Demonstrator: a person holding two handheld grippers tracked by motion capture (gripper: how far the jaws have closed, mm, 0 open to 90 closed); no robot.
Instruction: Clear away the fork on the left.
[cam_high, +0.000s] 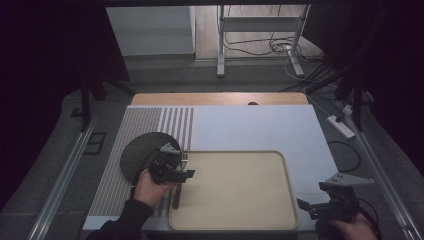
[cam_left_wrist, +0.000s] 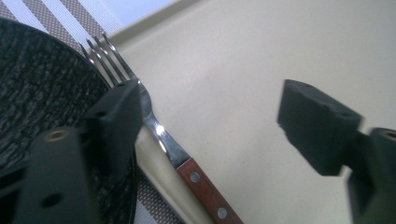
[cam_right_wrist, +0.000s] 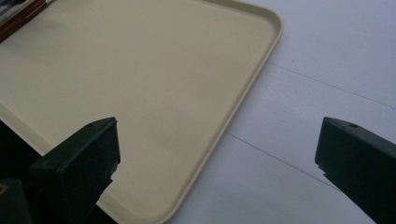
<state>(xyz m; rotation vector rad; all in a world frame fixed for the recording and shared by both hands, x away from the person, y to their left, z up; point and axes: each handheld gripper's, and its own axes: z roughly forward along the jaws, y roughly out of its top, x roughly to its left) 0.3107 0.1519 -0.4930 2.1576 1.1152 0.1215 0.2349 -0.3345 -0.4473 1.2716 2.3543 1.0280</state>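
Note:
A fork (cam_left_wrist: 173, 149) with a wooden handle lies along the left rim of the beige tray (cam_high: 240, 185), its tines next to the black round plate (cam_high: 140, 150). My left gripper (cam_high: 185, 167) hovers open over it. In the left gripper view one jaw is over the plate's edge (cam_left_wrist: 42, 79) and the fork's neck, the other over the bare tray (cam_left_wrist: 243, 56), with my left gripper (cam_left_wrist: 212, 98) holding nothing. My right gripper (cam_high: 314, 196) stands open and empty at the tray's near right corner. It (cam_right_wrist: 219, 128) straddles the tray's rim (cam_right_wrist: 224, 126).
The plate sits on a striped placemat (cam_high: 145, 120) at the left of the white table top (cam_high: 260, 125). A wooden strip (cam_high: 220, 98) runs along the table's far edge. A power strip (cam_high: 341, 126) and cables lie on the floor to the right.

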